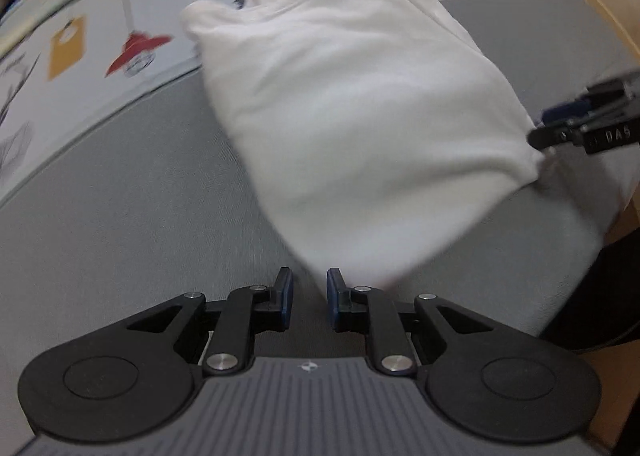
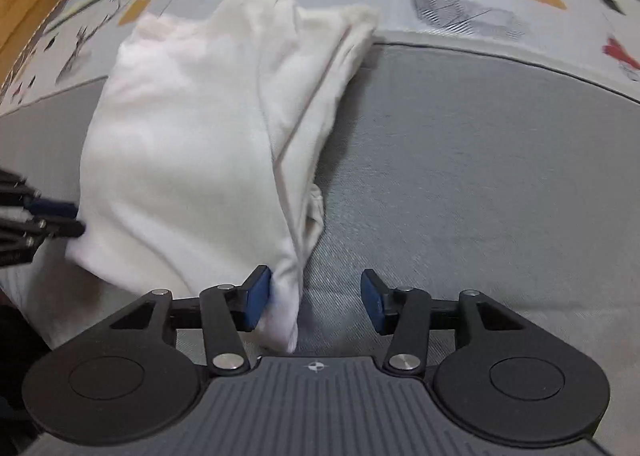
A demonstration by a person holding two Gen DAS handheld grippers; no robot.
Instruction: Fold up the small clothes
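The white garment point(image 1: 360, 116) lies folded over on the grey mat point(image 1: 140, 196). The right claw point(image 2: 316, 296) stands released, one corner brushing its left pad. The left claw point(image 1: 310, 292) is narrowly parted, grasping nothing. The fold looks freshly laid; next, I'd judge, comes smoothing or another fold.

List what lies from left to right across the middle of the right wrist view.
Left gripper at the left edge → white garment → bare grey mat.
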